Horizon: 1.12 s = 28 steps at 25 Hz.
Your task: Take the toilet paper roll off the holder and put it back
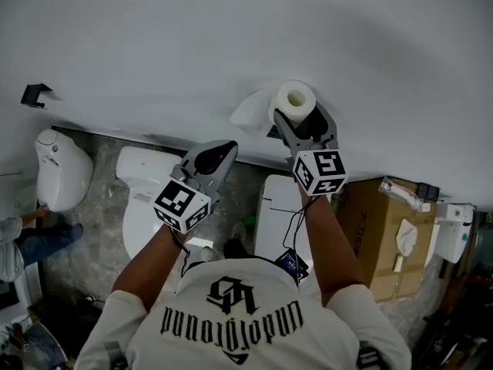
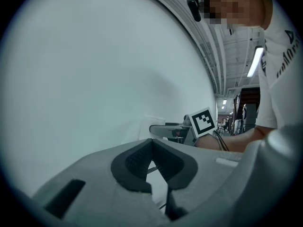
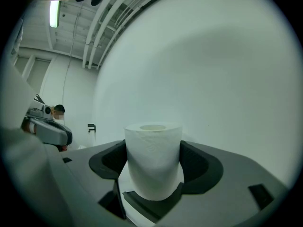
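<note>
Right gripper [image 1: 302, 120] is up at the white wall [image 1: 154, 37], jaws clamped on the toilet paper roll [image 1: 296, 97]. The roll stands upright between the pads with its hollow core showing on top. In the right gripper view the roll [image 3: 153, 164] fills the whole gap, both pads pressed on its sides. A loose sheet [image 1: 250, 112] hangs off to the roll's left, flat against the wall.

Left gripper [image 1: 222, 149] sits lower and to the left, jaws pinched together on nothing.

Bare wall all round the roll, so plenty of room up there. A black bracket [image 1: 35, 93] is on the wall well off to the left. Down below, white toilets [image 1: 142, 199] line the foot of the wall, and a cardboard box [image 1: 370, 226] stands at the right, near the right arm.
</note>
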{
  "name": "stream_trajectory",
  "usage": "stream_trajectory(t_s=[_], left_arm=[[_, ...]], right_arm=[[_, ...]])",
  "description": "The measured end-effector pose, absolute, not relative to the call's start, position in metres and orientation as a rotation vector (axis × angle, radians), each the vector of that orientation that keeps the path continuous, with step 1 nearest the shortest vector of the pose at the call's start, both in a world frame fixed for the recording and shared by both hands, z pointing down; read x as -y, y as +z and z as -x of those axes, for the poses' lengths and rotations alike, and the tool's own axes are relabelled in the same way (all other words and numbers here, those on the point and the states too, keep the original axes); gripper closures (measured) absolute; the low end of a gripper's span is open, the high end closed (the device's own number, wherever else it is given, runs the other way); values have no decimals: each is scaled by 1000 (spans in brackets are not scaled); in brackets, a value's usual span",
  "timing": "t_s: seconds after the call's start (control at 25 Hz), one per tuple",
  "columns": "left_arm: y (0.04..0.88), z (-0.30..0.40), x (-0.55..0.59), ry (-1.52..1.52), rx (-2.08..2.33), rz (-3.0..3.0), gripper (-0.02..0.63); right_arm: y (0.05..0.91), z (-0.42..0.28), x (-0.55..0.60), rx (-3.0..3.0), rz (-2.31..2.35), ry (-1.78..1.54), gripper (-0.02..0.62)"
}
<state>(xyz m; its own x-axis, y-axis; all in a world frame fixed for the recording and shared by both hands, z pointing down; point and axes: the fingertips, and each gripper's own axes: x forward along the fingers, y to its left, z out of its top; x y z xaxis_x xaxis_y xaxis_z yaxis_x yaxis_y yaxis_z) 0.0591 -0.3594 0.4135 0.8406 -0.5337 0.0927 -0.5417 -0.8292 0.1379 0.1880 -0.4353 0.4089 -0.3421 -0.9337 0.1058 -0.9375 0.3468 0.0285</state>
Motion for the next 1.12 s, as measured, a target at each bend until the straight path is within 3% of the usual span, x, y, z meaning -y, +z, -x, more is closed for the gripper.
stream_trajectory(t_s=[1.12], left_arm=[[435, -49, 364, 99, 840, -2814, 592]], right_arm=[[431, -186, 442, 2489, -1742, 52, 276]])
